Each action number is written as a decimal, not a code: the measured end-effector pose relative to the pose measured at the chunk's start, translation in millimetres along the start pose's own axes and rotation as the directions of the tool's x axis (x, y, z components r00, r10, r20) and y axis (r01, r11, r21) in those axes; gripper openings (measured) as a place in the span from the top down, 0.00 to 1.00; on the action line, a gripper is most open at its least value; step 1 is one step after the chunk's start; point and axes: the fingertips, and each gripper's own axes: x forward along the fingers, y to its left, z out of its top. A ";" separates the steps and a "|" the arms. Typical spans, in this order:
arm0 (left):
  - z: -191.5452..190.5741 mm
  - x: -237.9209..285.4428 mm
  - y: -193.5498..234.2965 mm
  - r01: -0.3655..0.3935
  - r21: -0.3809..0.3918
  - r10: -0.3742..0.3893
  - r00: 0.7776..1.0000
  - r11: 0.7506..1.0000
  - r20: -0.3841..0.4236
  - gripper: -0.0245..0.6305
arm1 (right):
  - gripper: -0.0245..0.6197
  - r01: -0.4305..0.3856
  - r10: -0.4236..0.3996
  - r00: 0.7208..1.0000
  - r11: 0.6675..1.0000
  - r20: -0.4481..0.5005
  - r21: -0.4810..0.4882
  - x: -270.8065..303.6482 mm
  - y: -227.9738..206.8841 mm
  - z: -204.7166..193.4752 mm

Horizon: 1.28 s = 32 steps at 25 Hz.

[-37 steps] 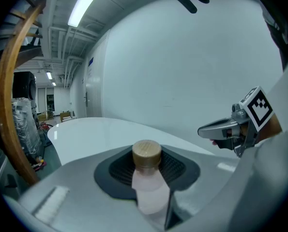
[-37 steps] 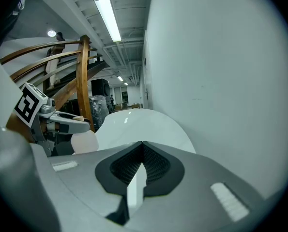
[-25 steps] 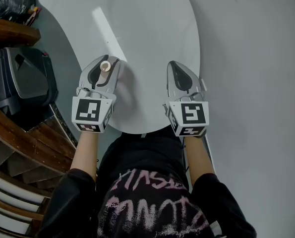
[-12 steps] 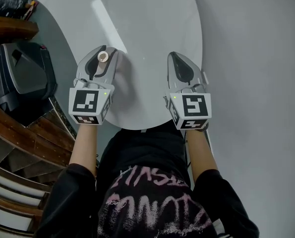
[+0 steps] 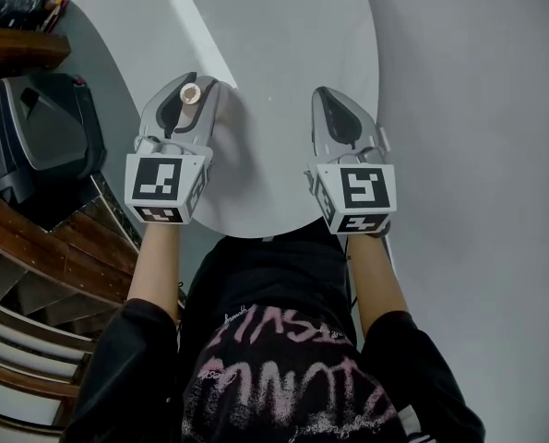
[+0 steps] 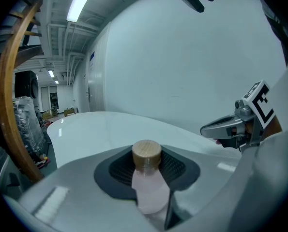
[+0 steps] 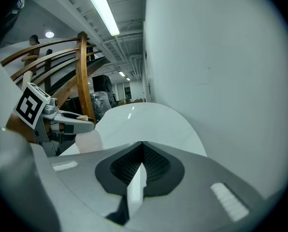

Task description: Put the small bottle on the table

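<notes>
Above table (image 5: 283, 53): left claw (image 5: 193, 95) clamps small bottle (image 6: 148, 187); right claw (image 5: 334, 118) closed, empty.

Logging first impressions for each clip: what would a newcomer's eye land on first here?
The small pink bottle with its wooden cap stands out first, clamped upright in the left gripper over the near left part of the round white table. Next comes the right gripper beside it, shut and empty.

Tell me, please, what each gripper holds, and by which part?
The left gripper clamps a small pale pink bottle by its body, below the wooden cap. The right gripper holds nothing.
</notes>
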 end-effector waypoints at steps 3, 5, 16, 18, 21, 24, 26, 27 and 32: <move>-3.4 3.5 -2.2 -0.001 0.010 0.001 1.000 1.000 -0.007 0.76 | 0.95 0.000 0.000 1.000 1.000 0.000 0.006 1.8 -2.6 -4.3; -4.3 5.3 -2.6 -0.001 0.009 0.001 1.000 1.000 -0.009 0.76 | 0.95 0.000 0.000 1.000 1.000 0.001 0.008 2.5 -4.1 -4.5; -8.3 12.3 -6.0 0.003 -0.004 -0.003 1.000 1.000 -0.015 0.76 | 0.95 -0.003 0.003 1.000 1.000 -0.011 0.017 2.1 -7.8 -10.4; -9.2 12.1 -5.6 0.005 -0.006 -0.005 1.000 1.000 -0.019 0.76 | 0.95 -0.005 0.005 1.000 1.000 -0.014 0.017 2.0 -6.8 -10.2; -8.8 11.3 -6.2 0.005 -0.011 -0.005 1.000 1.000 -0.015 0.76 | 0.95 -0.005 0.005 1.000 1.000 -0.015 0.019 1.8 -6.9 -9.2; -8.7 11.2 -7.0 0.006 -0.011 -0.006 1.000 1.000 -0.011 0.76 | 0.95 -0.002 0.002 1.000 1.000 -0.010 0.026 2.0 -7.7 -7.7; -10.2 11.7 -7.6 0.006 -0.010 -0.006 1.000 1.000 -0.016 0.76 | 0.95 -0.002 0.002 1.000 1.000 -0.010 0.026 2.6 -7.3 -7.5; -10.6 11.8 -7.5 0.006 -0.012 -0.007 1.000 1.000 -0.017 0.76 | 0.95 -0.002 0.002 1.000 1.000 -0.010 0.026 3.2 -7.1 -7.2; -11.1 12.9 -6.9 0.010 -0.011 -0.010 1.000 1.000 -0.012 0.76 | 0.95 -0.006 0.006 1.000 1.000 -0.015 0.024 4.4 -6.7 -8.7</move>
